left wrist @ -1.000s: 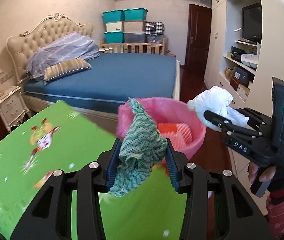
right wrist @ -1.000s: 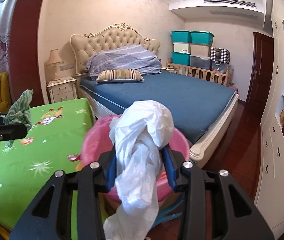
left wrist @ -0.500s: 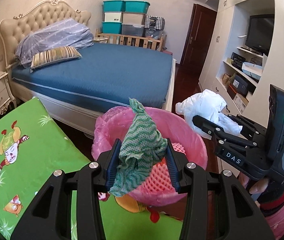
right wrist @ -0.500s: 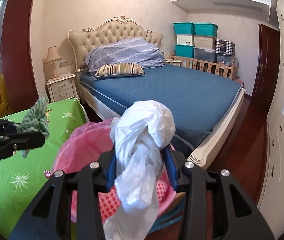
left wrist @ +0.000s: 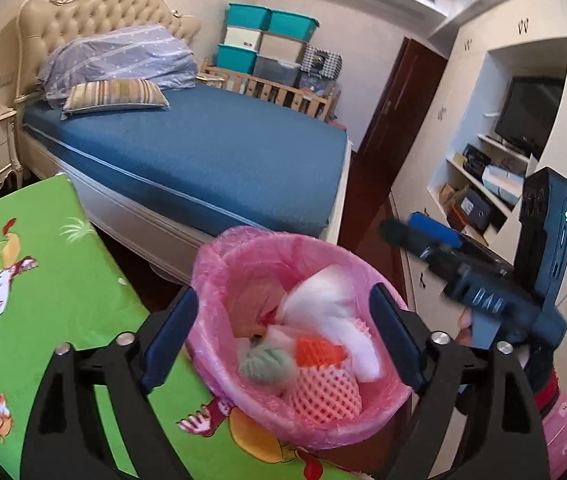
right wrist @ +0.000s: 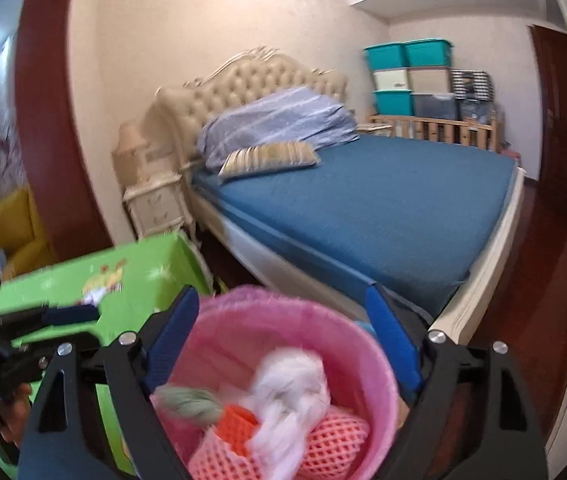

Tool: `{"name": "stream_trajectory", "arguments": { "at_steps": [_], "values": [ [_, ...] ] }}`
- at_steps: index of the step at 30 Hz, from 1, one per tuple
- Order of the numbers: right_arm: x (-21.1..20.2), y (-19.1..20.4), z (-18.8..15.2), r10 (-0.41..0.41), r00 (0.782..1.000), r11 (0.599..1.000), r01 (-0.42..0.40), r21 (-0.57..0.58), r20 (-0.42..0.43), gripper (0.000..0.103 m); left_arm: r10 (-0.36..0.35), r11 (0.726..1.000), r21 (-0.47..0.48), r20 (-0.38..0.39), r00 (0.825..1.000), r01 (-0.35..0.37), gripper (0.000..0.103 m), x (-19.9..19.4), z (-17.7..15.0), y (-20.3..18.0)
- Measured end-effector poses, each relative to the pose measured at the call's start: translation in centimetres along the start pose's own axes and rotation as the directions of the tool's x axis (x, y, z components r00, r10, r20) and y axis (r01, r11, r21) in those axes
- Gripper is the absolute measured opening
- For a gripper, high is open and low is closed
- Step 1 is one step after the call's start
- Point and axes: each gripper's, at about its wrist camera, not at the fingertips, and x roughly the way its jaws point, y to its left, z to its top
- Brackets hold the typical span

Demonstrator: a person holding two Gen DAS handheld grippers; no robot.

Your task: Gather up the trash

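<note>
1. Left wrist view: the left gripper point(left wrist: 279, 332) hovers right over the pink-lined bin point(left wrist: 219, 272), jaws spread wide with nothing between them. Inside the bin a green cloth point(left wrist: 265, 364) lies beside an orange foam net point(left wrist: 319, 352), with a white plastic bag point(left wrist: 323, 304) just behind them and pink foam netting point(left wrist: 327, 396) at the near side. The green worktop point(left wrist: 35, 288) is just left of the bin. The right gripper point(left wrist: 407, 230) sits to the bin's right, a little blurred; its jaws look parted and bare.

2. Right wrist view: the right gripper point(right wrist: 279, 344) is above the same bin point(right wrist: 243, 328), jaws apart and holding nothing. The white bag point(right wrist: 295, 384) and green cloth point(right wrist: 191, 398) are smeared by motion, so I'd only guess they are settling. The left gripper point(right wrist: 67, 316) is left of the bin.

3. All this trash looks light, soft and crushable; pinching a bunched fold gives the surest hold, though thin plastic may slip.
</note>
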Motion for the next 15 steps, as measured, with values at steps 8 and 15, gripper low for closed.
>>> {"name": "stream_trajectory", "arguments": {
  "at_steps": [8,15],
  "values": [
    [-10.7,2.5,2.4,-0.079,0.989,0.991,0.091,-0.094,0.125,0.095,0.131,0.970,0.171,0.239,0.962,-0.175,0.089,-9.5,1.3,-2.4],
    [-19.0,6.5,-0.1,-0.256,0.951,0.952,0.279,-0.124,0.176,0.099,0.265,0.939,0.106,0.387,0.883,-0.328,0.090,-18.0,-0.9,-3.4]
  ]
}}
